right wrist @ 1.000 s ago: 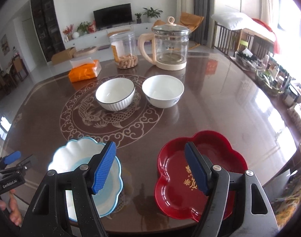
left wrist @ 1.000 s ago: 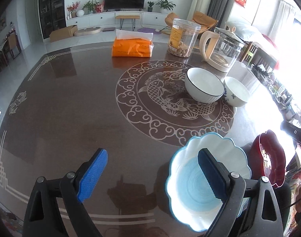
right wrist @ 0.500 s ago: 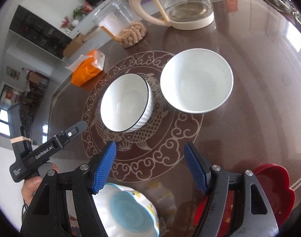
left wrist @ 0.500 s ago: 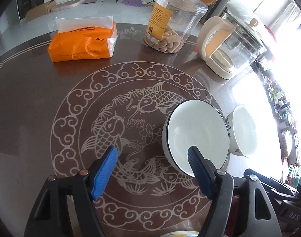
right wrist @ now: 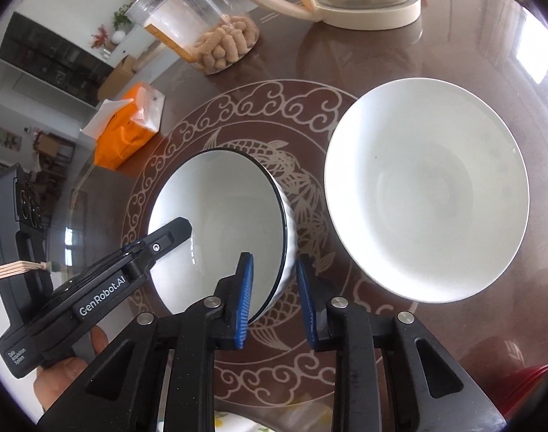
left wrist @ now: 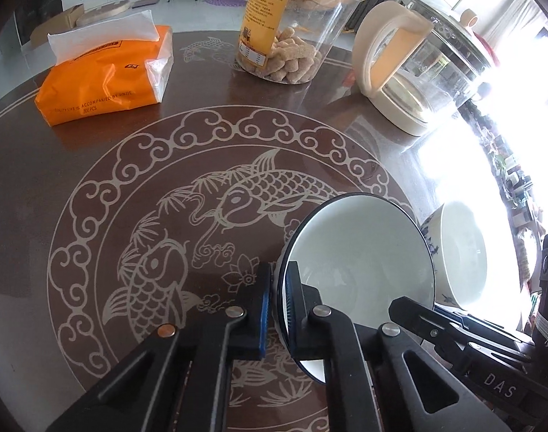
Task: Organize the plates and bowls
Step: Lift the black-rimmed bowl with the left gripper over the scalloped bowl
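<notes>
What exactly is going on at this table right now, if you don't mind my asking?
A person with a gripper in each hand is sorting dishes. Both grippers are on the black-rimmed bowl: the left gripper is shut on its near rim, while the right gripper straddles the opposite rim with a gap left at its outer pad. The plain white bowl sits untouched beside it. A snack jar, kettle and tissue pack stand further back.
</notes>
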Available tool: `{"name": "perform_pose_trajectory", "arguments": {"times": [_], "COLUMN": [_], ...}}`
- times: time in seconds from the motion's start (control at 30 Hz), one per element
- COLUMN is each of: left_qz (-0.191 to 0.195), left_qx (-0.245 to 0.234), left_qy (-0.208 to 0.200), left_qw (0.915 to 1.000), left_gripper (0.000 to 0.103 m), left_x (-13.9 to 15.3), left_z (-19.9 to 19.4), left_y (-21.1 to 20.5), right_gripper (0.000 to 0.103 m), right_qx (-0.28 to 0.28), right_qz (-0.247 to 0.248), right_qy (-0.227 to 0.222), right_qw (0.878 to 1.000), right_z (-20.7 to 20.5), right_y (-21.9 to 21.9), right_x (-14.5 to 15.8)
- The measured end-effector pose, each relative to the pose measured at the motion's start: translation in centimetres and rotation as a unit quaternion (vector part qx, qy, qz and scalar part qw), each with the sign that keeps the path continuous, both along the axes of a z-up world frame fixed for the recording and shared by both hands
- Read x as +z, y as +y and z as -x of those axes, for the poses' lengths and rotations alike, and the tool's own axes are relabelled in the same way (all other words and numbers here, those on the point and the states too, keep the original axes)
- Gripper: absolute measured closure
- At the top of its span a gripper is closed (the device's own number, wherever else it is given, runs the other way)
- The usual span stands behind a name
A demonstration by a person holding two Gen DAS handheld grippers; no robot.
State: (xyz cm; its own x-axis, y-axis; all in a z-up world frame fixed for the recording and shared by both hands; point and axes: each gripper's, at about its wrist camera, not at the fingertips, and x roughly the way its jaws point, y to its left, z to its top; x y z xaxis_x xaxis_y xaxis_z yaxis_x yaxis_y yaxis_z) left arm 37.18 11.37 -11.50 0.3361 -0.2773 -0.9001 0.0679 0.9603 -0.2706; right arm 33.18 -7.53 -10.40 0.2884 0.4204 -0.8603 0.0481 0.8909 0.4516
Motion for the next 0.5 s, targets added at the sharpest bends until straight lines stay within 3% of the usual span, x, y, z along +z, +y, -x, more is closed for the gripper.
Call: {"name": "perform_pose_trajectory", "arguments": {"times": [0.23,0.5], "left_qz": [0.002,0.001], "left_qx": [-0.003,-0.001], "left_qy": [-0.037,-0.087], "left_qw": [0.9993,0.9962], "left_gripper": [0.095,0.095], "left_x": [3.5,9.8], "left_z": [3.8,13.9], "left_y": [0.0,1.1], "right_gripper": [0.083,0.083], "right_qx": [0.014,0.056], "right_qz": [0.006,-0.005], "right_qy": [-0.027,-0.067], "right_qw": [1.0,0.996], "right_z": [1.9,9.7], "right_y": [-0.4,0.1], "right_x": [2.3,8.8]}}
